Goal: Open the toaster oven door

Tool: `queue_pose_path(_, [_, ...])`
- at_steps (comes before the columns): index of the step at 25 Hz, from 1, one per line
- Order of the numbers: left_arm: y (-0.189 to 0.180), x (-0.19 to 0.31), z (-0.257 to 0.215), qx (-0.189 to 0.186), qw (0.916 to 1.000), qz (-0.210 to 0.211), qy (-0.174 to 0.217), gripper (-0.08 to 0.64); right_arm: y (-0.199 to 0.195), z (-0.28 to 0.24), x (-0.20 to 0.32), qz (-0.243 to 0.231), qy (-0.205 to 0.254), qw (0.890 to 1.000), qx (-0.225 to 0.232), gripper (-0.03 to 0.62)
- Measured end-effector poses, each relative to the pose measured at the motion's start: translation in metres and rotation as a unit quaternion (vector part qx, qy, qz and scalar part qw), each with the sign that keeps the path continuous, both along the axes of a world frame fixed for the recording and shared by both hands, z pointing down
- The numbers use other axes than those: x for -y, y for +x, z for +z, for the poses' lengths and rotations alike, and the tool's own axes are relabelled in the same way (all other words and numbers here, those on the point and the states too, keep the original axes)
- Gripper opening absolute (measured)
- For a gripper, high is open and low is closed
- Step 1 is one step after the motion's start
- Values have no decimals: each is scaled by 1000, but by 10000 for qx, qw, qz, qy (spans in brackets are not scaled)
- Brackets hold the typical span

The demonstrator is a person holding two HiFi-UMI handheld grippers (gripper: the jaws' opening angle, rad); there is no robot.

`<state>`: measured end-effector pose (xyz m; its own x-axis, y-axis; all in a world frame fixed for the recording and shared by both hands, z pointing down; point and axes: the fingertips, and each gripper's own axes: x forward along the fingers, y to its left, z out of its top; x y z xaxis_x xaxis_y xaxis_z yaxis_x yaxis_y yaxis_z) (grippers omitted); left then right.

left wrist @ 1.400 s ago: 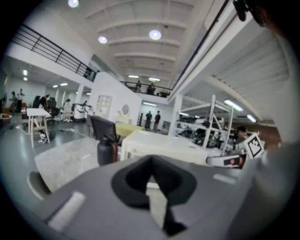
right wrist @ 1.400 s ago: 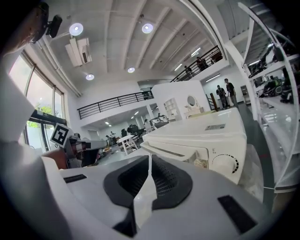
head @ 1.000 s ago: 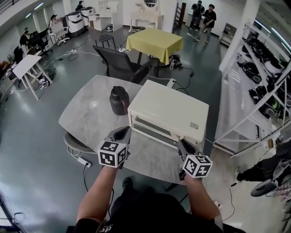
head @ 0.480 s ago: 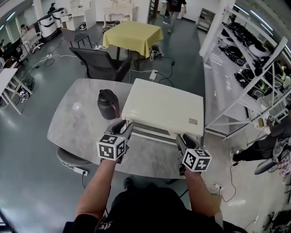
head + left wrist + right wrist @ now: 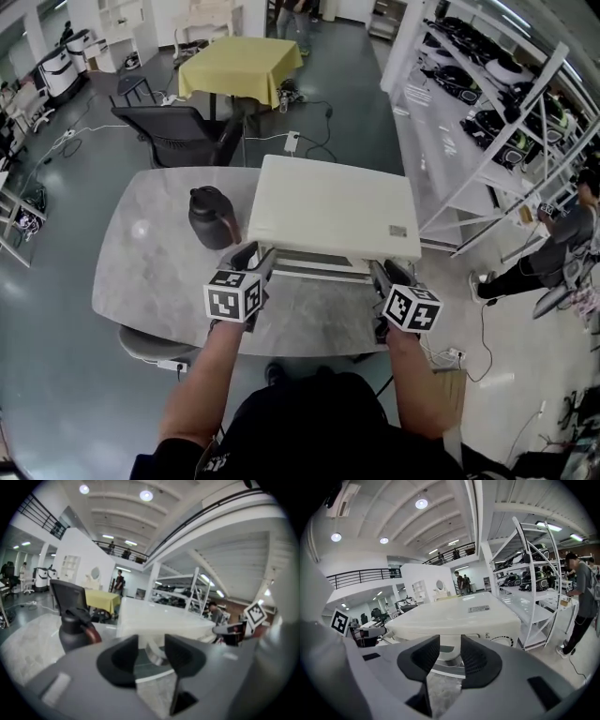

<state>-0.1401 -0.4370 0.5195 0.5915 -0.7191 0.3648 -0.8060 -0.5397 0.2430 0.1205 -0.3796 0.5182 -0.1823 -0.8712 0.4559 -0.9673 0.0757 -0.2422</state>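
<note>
Toaster oven [image 5: 333,211]: on the grey table [image 5: 141,272], door [image 5: 319,266] facing the person (mostly hidden under its top)
Left gripper [image 5: 255,255]: jaws opening, blurred handle end [image 5: 154,652] between them
Right gripper [image 5: 378,270]: jaws apart, gripping nothing
Dark jug [image 5: 212,217]: beside oven

No text I can read from here. Toaster oven [image 5: 333,202]: small rectangular sticker [image 5: 399,231] on top panel, near front right corner. I see dark print lines on it in head view and right gripper view, letters too small. Dial [image 5: 505,641] on oven front, right side: ring of tick marks, numerals not legible to me.
</note>
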Motion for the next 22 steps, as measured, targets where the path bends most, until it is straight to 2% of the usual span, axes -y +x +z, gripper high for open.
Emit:
queue_pose_path(8, [0, 3, 4, -83, 9995, 275, -91, 181, 4, 3, -3, 277, -248, 9993, -81, 137])
queue_pose_path(13, [6, 4, 8, -204, 9991, 353, -124, 175, 5, 6, 0, 226, -241, 9993, -188, 127])
queue_pose_path(17, [7, 0, 12, -392, 9983, 391, -178, 133, 4, 12, -3, 160, -230, 9996, 33, 127])
queue_pose_path(19, [5, -4, 12, -262, 9989, 390, -90, 133, 2, 13, -6, 108, -268, 9996, 76, 127])
queue_pose_path(22, [3, -10, 10, 212, 9990, 334, 193, 133, -1, 13, -12, 30, -269, 9996, 71, 129])
